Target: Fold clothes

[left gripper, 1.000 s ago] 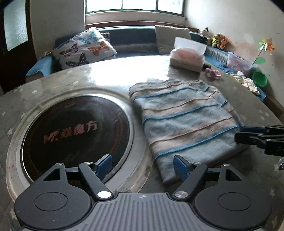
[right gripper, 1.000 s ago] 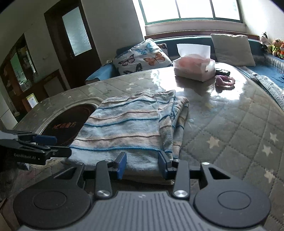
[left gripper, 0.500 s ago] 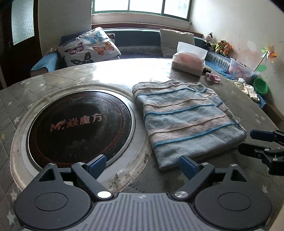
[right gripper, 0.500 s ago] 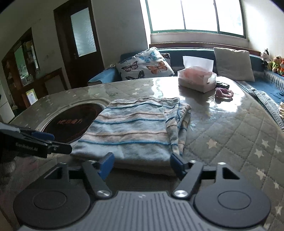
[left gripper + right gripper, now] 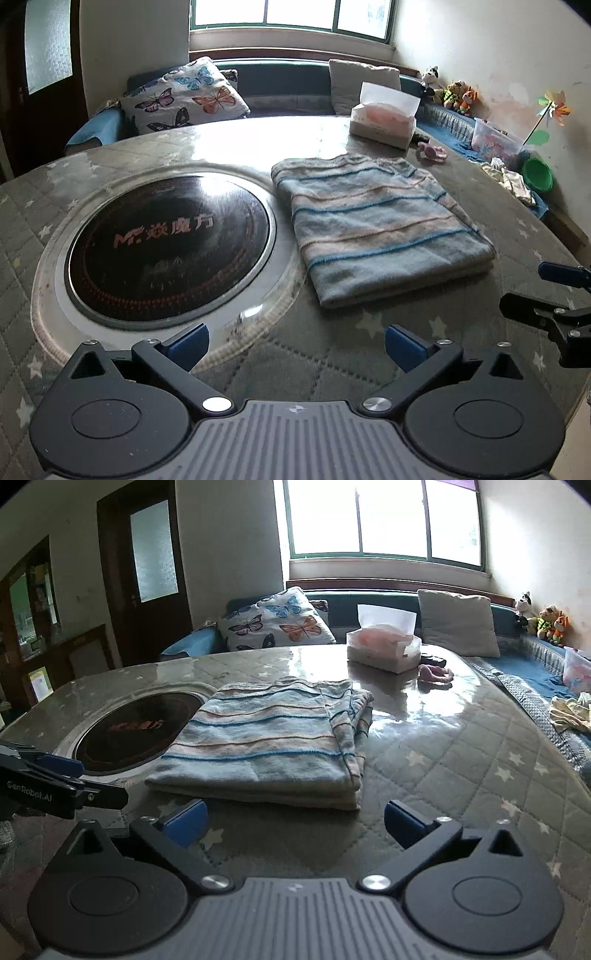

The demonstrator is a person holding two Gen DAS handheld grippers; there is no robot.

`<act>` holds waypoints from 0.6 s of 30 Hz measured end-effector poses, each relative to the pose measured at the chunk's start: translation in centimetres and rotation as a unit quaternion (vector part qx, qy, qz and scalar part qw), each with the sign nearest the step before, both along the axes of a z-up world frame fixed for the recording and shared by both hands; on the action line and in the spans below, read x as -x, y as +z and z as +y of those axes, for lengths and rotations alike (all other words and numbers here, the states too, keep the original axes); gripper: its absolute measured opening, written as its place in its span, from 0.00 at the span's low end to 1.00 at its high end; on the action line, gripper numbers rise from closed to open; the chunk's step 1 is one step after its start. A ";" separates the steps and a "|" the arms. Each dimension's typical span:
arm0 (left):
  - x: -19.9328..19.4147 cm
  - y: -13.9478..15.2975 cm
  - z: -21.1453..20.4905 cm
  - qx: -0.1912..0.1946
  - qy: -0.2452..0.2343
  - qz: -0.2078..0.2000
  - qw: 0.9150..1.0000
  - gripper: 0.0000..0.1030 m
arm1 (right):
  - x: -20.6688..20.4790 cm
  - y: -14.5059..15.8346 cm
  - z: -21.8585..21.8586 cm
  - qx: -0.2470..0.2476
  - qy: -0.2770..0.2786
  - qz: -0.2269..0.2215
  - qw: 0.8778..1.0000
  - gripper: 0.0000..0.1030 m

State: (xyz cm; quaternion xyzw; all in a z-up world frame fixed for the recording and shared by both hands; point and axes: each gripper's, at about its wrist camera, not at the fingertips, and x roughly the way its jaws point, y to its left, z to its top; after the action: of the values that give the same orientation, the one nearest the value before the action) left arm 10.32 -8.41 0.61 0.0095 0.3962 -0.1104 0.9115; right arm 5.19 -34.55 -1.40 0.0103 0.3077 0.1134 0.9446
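Observation:
A blue, grey and pink striped garment (image 5: 373, 225) lies folded in a flat rectangle on the quilted round table (image 5: 332, 354), right of the black hob disc. It also shows in the right wrist view (image 5: 266, 742). My left gripper (image 5: 295, 343) is open and empty, held back from the garment's near edge. My right gripper (image 5: 293, 823) is open and empty, just short of the garment's near edge. Each gripper shows in the other's view, the right one (image 5: 543, 295) at the right side and the left one (image 5: 70, 779) at the left side.
A round black hob (image 5: 170, 240) with a metal rim sits in the table's left half. A tissue box (image 5: 384, 118) and a small pink object (image 5: 432, 152) lie at the far side. A sofa with pillows (image 5: 184, 96) runs behind the table.
Both grippers have opened wide and drawn back from the folded garment, which now lies farther ahead of them. The garment itself has not moved.

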 end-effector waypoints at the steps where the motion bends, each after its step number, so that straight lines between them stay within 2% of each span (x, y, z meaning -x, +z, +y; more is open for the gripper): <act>1: 0.2 -0.1 0.1 0.000 0.000 0.002 1.000 1.00 | 0.2 0.0 0.1 0.001 -0.002 0.000 1.000 1.00; 13: 2.7 -1.0 0.9 -0.023 0.000 0.009 1.000 1.00 | 2.1 -1.0 2.1 0.011 -0.024 0.006 1.000 1.00; 18: 3.5 -1.1 1.2 -0.026 -0.002 0.005 1.000 1.00 | 3.0 -1.5 2.8 -0.002 -0.033 0.013 0.999 1.00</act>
State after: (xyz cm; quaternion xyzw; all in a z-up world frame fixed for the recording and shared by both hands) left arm 6.79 -7.17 -0.45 0.0332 0.4037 -0.1022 0.9086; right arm 2.22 -31.78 -2.89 0.0237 0.3193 0.0822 0.9438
